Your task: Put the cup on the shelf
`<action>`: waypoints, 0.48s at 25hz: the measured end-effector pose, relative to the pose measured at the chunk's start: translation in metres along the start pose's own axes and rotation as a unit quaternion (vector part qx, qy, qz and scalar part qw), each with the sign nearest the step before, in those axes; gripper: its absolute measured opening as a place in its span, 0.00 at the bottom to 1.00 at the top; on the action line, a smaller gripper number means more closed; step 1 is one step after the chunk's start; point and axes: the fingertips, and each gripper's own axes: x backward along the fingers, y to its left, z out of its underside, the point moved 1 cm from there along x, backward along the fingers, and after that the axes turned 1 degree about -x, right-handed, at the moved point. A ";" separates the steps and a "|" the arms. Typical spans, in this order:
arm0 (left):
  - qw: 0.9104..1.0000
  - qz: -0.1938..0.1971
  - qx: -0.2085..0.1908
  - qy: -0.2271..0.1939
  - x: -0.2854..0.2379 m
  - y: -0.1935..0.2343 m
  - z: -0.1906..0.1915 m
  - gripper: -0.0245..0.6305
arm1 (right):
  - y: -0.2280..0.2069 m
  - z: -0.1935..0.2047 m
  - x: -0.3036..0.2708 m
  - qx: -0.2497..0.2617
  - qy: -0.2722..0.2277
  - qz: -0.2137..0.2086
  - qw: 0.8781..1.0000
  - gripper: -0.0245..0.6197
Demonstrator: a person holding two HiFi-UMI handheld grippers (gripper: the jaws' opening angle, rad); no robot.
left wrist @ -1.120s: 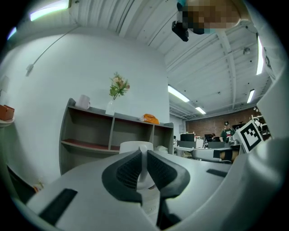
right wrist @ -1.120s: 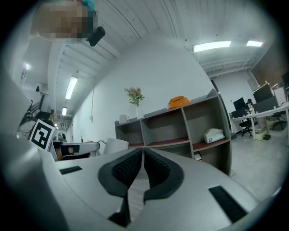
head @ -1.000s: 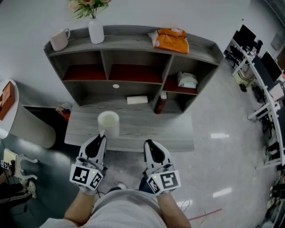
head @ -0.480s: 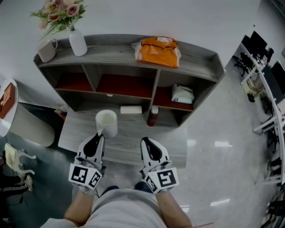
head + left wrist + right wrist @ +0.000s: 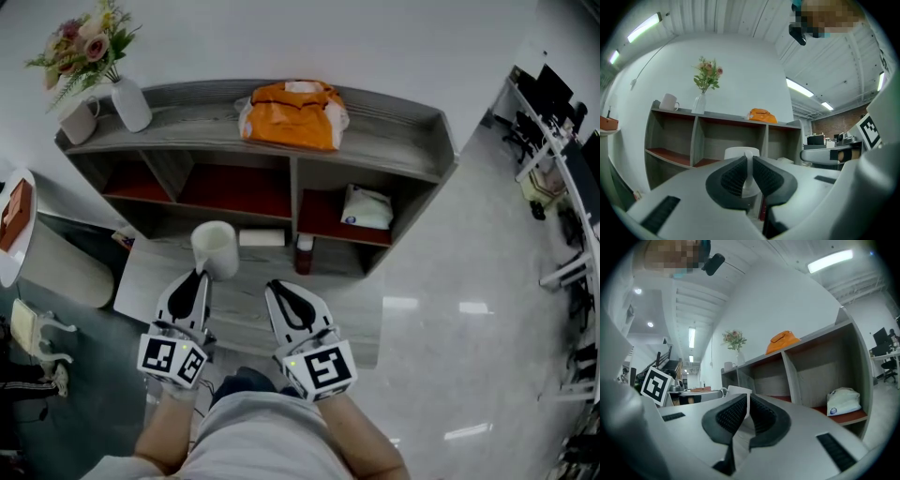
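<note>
A white cup (image 5: pixel 214 248) hangs in front of the grey shelf unit (image 5: pixel 394 131), level with its lower compartments. My left gripper (image 5: pixel 198 275) is shut on the cup's handle; in the left gripper view the cup (image 5: pixel 742 153) rises just behind the jaws of the left gripper (image 5: pixel 748 165), with a white strip pinched between them. My right gripper (image 5: pixel 275 287) sits beside it to the right, shut and holding nothing. In the right gripper view, the cup (image 5: pixel 737 392) shows left of the right gripper (image 5: pixel 748 403).
On the shelf's top board stand a white mug (image 5: pixel 77 120), a vase of flowers (image 5: pixel 129 101) and an orange bag (image 5: pixel 292 114). A white bag (image 5: pixel 366 206), a dark bottle (image 5: pixel 304 255) and a white box (image 5: pixel 261 238) lie lower down. A low grey bench (image 5: pixel 309 323) is below the grippers.
Both grippers and the cup have drifted left while the head view swung, so the shelf now sits further left in view. The left gripper still holds the cup.
</note>
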 end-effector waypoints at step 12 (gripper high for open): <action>0.999 0.042 -0.012 -0.026 -0.075 0.031 -0.022 0.11 | -0.025 -0.008 -0.025 0.011 0.002 0.058 0.998 0.08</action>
